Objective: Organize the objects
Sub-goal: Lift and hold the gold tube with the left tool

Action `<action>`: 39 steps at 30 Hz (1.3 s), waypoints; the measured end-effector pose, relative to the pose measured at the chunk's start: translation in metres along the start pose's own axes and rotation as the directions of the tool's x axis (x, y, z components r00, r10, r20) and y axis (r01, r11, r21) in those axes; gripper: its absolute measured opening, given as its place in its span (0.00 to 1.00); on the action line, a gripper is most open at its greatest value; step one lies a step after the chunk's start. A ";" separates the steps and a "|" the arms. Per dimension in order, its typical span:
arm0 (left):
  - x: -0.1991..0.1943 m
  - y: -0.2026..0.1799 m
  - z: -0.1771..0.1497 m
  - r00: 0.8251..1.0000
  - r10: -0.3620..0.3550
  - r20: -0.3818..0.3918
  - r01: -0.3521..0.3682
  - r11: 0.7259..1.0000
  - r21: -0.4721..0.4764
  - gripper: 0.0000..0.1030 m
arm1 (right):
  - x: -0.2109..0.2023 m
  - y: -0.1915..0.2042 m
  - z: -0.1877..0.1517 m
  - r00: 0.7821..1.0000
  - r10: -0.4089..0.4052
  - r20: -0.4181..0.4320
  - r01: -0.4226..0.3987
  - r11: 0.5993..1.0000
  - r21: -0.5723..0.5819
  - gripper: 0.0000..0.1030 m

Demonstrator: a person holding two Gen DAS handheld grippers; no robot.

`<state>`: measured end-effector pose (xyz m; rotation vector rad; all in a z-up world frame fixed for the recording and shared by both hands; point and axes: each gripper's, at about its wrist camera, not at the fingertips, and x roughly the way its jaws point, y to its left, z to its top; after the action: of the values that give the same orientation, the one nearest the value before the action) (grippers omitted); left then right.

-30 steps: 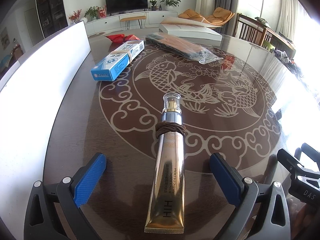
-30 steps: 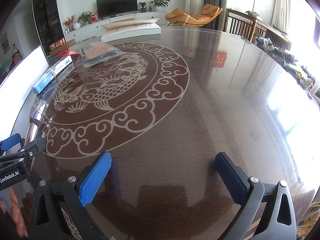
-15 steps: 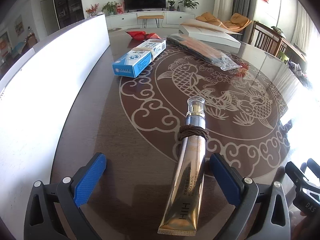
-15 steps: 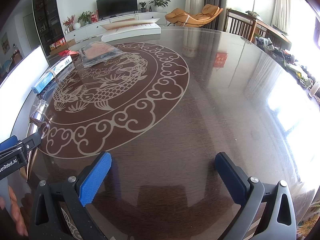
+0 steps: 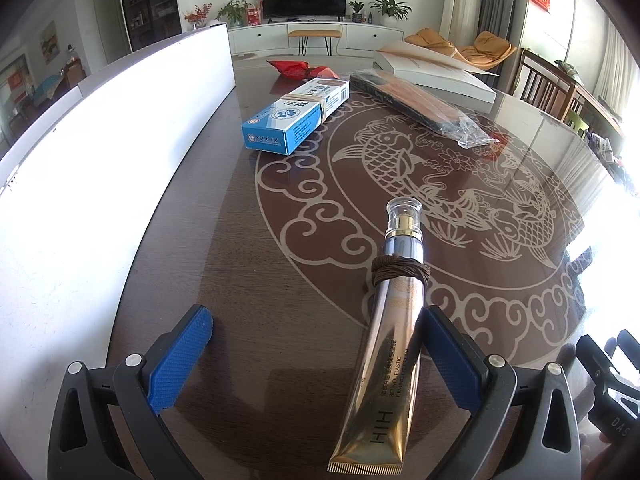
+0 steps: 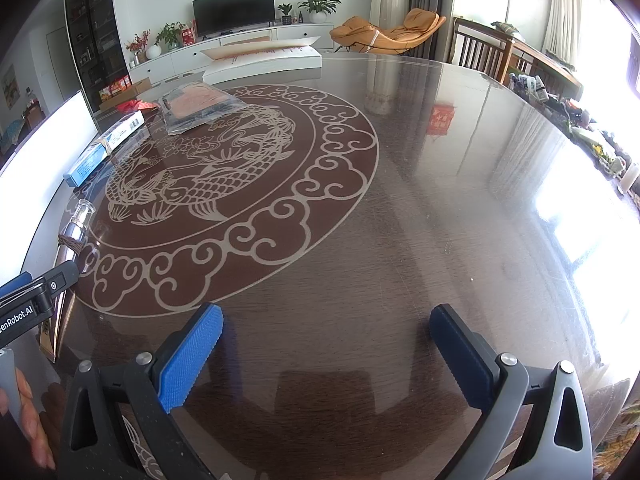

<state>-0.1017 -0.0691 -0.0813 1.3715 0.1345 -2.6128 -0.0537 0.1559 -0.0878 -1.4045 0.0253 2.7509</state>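
Observation:
A gold cream tube [image 5: 390, 344] with a clear cap and a brown hair tie [image 5: 400, 273] wound round its neck lies on the dark table [image 5: 248, 240]. My left gripper [image 5: 316, 344] is open over it; the tube lies against the right finger [image 5: 448, 360], apart from the left one. The tube's cap also shows at the left edge of the right wrist view [image 6: 78, 226]. My right gripper [image 6: 326, 344] is open and empty above bare table.
A blue and white box [image 5: 296, 116] with a rubber band, a red packet [image 5: 298, 69], a clear bag of dark items [image 5: 420, 104] and a white flat box [image 5: 434, 74] lie further back. A white board [image 5: 100, 152] runs along the left side.
My left gripper has shifted left and turned, so the tube went from midway between the fingers to lying against the right finger. The right gripper has stayed still.

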 end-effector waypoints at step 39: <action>0.001 0.000 0.001 1.000 -0.001 0.002 0.001 1.000 0.001 1.00 | 0.019 0.054 0.148 0.955 0.279 0.105 -0.249 0.940 -0.234 1.00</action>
<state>-0.1031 -0.0696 -0.0817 1.3695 0.1335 -2.6151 -0.1880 0.1084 -0.0168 -1.3427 -0.1044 3.1529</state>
